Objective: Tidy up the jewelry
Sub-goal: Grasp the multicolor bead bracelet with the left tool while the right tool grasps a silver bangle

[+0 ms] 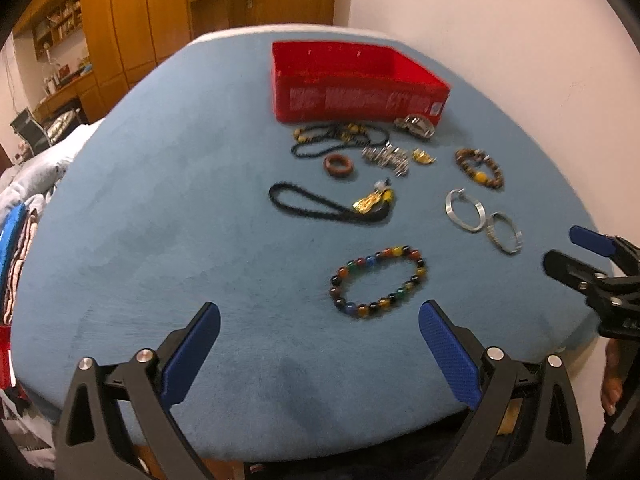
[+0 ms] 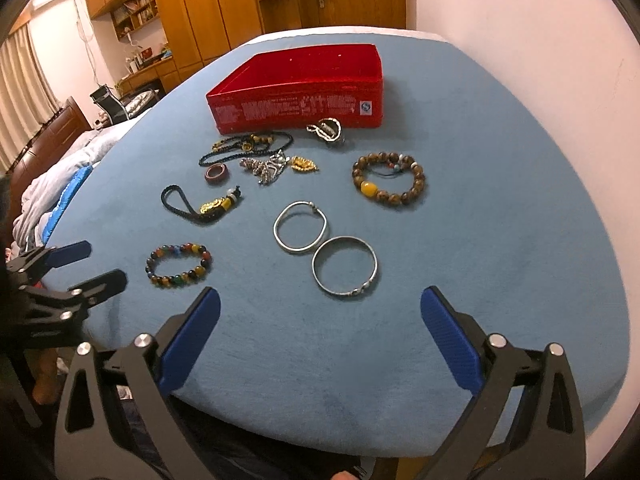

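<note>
I had both tools spread wide and empty, the left tool (image 1: pixel 320 334) nearest the multicoloured bead bracelet (image 1: pixel 378 282) and the right tool (image 2: pixel 320 320) before the silver bangles (image 2: pixel 344 266). Every piece lay on the blue bench (image 2: pixel 500 240), none in the red box (image 2: pixel 298 94) yet.

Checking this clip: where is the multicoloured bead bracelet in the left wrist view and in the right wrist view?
Left wrist view: multicoloured bracelet lies low and centre-right, just ahead of the open left gripper, nearer its right finger.
Right wrist view: it lies at lower left, ahead of and left of the open right gripper.
Shared landmark: the red box at the far side of the table; the bracelet is the piece farthest from it.
</note>
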Tool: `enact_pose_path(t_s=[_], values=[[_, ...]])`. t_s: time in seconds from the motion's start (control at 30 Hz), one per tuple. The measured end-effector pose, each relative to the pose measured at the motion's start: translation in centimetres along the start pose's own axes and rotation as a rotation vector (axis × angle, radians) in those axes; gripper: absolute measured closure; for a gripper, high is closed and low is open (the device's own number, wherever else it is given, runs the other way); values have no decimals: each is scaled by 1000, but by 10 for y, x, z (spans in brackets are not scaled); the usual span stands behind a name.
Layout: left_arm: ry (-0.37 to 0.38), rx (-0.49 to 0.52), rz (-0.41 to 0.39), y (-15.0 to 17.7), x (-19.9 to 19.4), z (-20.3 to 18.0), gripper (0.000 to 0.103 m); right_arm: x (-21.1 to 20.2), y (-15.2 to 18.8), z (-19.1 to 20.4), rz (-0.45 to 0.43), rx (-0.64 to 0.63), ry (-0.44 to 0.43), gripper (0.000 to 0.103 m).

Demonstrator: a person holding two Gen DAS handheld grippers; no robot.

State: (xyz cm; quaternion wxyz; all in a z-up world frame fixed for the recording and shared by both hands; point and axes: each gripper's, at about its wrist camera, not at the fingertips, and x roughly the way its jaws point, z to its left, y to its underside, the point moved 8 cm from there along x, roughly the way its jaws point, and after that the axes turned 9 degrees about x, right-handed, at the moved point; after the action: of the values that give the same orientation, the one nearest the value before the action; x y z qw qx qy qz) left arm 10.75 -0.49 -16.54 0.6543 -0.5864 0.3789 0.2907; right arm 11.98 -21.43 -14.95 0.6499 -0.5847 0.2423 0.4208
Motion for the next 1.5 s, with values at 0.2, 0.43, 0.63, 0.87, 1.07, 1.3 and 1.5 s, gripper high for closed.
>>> enact_pose_path(t_s=[0.2, 0.43, 0.63, 0.87, 1.07, 1.3, 1.5], values=[[3, -16, 26, -5, 28, 2, 4, 25, 4, -10, 56, 29, -8, 32], [-6, 29, 40, -11, 51, -7, 9, 41, 3, -17, 71, 40, 5, 28], [-32, 74, 21, -13, 56, -14, 15, 57, 0, -17, 52, -8, 54, 27], [-22, 101, -4, -11, 48, -23, 60, 60, -2, -17, -3, -65, 48, 42], [31, 75, 13, -12, 44, -24, 96, 57, -4, -20, -12, -58, 7, 55], [63, 72, -5, -20, 31, -26, 96, 46, -9, -16, -27, -47, -32, 55], [68, 102, -69, -41, 1, -30, 96, 27, -22, -6, -58, -60, -57, 55]])
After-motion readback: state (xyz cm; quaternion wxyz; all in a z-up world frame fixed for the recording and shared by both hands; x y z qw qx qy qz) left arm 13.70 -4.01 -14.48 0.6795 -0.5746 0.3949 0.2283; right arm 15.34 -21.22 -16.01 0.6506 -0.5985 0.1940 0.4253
